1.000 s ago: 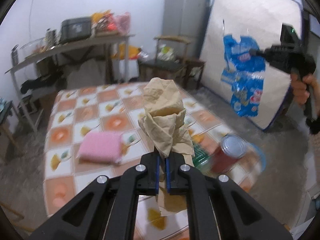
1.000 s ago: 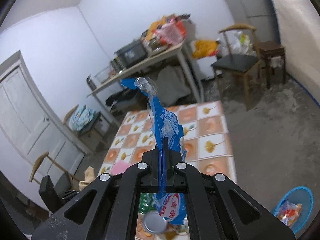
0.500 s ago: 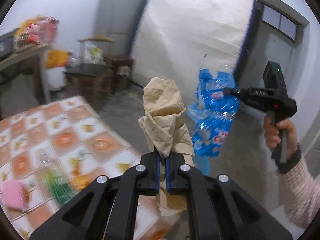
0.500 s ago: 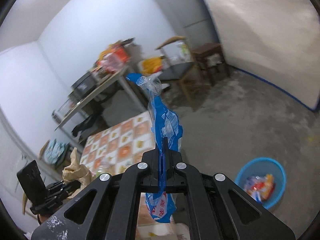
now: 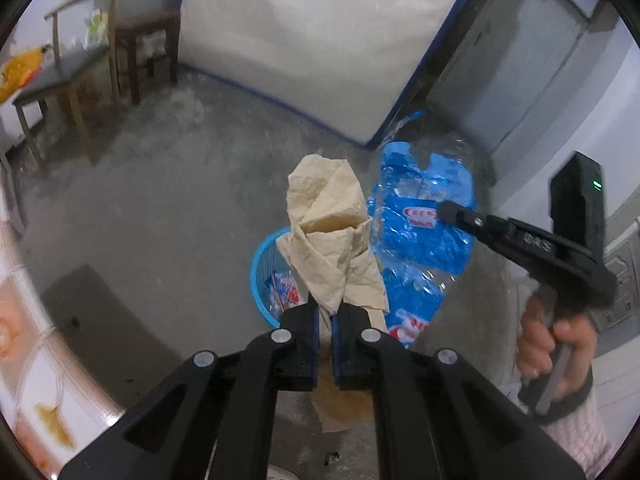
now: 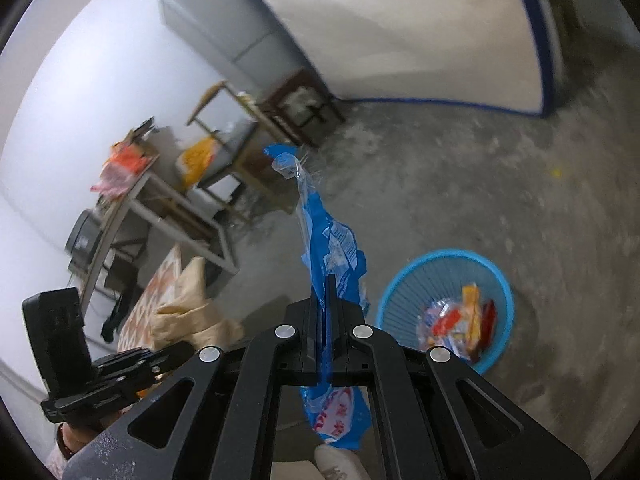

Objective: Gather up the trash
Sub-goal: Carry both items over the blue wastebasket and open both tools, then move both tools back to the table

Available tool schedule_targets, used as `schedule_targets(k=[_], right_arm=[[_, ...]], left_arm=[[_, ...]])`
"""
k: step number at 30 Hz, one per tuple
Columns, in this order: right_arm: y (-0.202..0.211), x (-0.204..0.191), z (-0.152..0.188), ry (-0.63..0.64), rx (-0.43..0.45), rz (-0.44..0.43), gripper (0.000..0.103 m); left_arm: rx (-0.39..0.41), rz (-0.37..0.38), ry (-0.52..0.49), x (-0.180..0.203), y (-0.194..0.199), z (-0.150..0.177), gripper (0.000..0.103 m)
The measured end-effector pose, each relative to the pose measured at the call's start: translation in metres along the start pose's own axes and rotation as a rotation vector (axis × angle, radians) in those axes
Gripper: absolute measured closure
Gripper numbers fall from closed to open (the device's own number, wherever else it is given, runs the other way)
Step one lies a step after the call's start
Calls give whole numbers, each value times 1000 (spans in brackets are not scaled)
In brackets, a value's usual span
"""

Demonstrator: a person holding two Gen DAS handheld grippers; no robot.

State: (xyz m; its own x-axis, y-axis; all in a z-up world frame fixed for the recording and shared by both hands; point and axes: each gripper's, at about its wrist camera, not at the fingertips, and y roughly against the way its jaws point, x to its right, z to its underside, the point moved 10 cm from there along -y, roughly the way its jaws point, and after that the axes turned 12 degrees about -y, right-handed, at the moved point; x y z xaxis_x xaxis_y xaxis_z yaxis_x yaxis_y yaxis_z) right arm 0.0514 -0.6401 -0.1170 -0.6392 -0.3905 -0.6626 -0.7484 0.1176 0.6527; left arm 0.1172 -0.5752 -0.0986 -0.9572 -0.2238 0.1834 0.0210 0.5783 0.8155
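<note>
Partly hidden blue basket (image 5: 260,276) behind paper (image 5: 328,240)

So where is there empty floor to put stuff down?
Bare concrete floor spreads between the blue basket, the mattress and the chairs. The basket already holds wrappers. The far table is piled up.
</note>
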Motion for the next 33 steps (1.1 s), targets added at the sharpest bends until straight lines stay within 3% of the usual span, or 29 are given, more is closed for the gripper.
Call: schedule_targets(k=[8,14,16,18,20,24,29,31,33], right_arm=[[-41,71,-12,-124,20,41,103],[-67,97,-10,-153,40,84,103],[-75,103,-9,-156,46,96,103],[-84,112,-2,-155,48,115,103],[-98,123,5,-163,34,125,99],[-131,156,35,-163,-53,201,97],[-145,177,56,-146,-159,265,66],[-140,178,56,-121,-161,278,51],[-132,178,53,-110,-149,286,45]], left_arm=[[-181,-21,70,-11,-130,-2,98],[-244,-53,91,-25,-184,1,97],[-266,-46,80,-24,-198,5,89],[-312,-29,63,-19,-211,21,53],[-334,-54,53,-20,-220,29,43],[-326,-64,80,-25,-220,31,33],[-273,-67,94,-29,-193,19,30],[-250,-58,93,-28,-182,11,30],[-219,-41,88,-25,-163,2,29]])
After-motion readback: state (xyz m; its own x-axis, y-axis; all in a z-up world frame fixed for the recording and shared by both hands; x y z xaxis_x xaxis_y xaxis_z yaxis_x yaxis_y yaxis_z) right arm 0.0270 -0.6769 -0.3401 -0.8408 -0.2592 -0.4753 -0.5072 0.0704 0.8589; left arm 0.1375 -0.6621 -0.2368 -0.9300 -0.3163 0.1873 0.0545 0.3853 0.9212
